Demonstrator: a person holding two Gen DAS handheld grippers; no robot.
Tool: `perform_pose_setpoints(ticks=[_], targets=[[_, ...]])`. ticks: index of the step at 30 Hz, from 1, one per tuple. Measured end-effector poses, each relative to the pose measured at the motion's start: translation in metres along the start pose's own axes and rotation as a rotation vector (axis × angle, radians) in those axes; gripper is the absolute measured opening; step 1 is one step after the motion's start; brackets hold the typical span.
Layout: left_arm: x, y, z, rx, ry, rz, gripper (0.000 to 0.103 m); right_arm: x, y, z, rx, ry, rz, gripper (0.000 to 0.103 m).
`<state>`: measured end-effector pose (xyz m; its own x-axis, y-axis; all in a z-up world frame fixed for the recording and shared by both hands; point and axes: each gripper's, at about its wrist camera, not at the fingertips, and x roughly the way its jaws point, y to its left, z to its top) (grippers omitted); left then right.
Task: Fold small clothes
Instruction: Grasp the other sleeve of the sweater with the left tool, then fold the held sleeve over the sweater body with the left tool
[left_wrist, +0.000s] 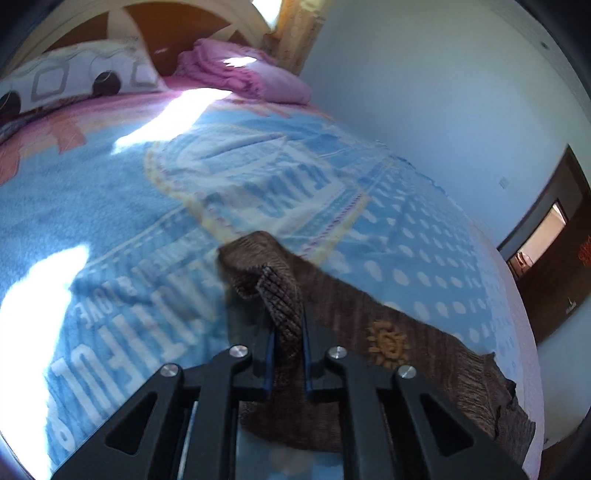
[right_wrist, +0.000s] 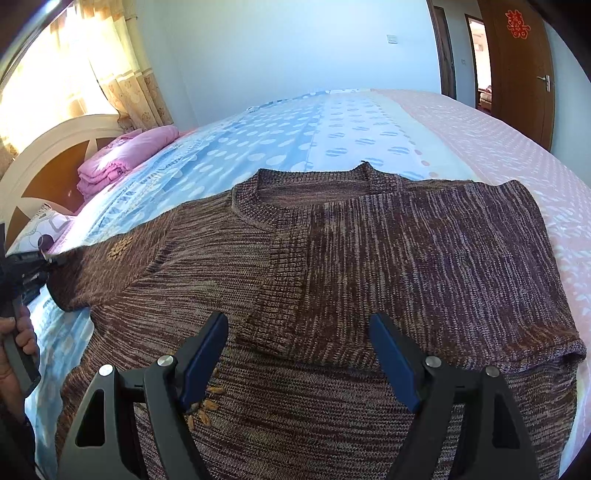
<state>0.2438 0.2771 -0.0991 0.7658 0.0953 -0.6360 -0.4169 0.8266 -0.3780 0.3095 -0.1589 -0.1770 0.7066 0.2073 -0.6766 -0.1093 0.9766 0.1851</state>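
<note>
Brown knitted sweater (right_wrist: 332, 258) lies flat on the bed (right_wrist: 332, 125). The left tool (left_wrist: 287, 332) is clenched on its ribbed cuff (left_wrist: 284, 302); the right tool (right_wrist: 299, 354) hovers released above it.

The brown sweater (right_wrist: 332, 258) is covering the near bed, leaving the dotted blue blanket (right_wrist: 295, 136) lying open beyond. A pink folded pile (right_wrist: 125, 158) is sitting far left, blocking that corner.
</note>
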Motion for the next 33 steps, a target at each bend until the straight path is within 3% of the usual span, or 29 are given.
perform_pose_setpoints(ticks=[4,8,10,13,17,24,26,28,31,33], targets=[[-0.025,-0.085,-0.018,0.196,-0.031,-0.134,0.012,0.000,-0.002,0.000,0.010,-0.003,0.011,0.080],[-0.044,-0.166,-0.065,0.397,-0.011,-0.294,0.012,-0.001,-0.003,0.000,0.015,-0.007,0.015,0.080],[-0.040,-0.195,-0.095,0.472,0.032,-0.322,0.012,-0.001,-0.005,0.000,0.024,-0.009,0.022,0.080],[-0.020,-0.213,-0.131,0.523,0.119,-0.283,0.012,-0.002,-0.007,0.000,0.032,-0.011,0.029,0.080],[0.005,-0.205,-0.151,0.508,0.252,-0.259,0.012,-0.001,-0.008,0.000,0.035,-0.010,0.033,0.080],[-0.006,-0.199,-0.150,0.536,0.258,-0.248,0.034,-0.001,-0.010,0.000,0.041,-0.010,0.038,0.080],[-0.016,-0.187,-0.149,0.527,0.248,-0.234,0.070,-0.001,-0.010,0.000,0.041,-0.010,0.038,0.080],[-0.028,-0.167,-0.143,0.484,0.194,-0.205,0.084,-0.001,-0.010,0.000,0.044,-0.009,0.040,0.080],[-0.037,-0.133,-0.135,0.418,0.108,-0.096,0.084,-0.001,-0.009,0.002,0.047,0.002,0.036,0.080],[-0.031,-0.113,-0.134,0.364,0.096,-0.007,0.084,-0.004,-0.007,0.007,0.057,0.013,0.028,0.080]])
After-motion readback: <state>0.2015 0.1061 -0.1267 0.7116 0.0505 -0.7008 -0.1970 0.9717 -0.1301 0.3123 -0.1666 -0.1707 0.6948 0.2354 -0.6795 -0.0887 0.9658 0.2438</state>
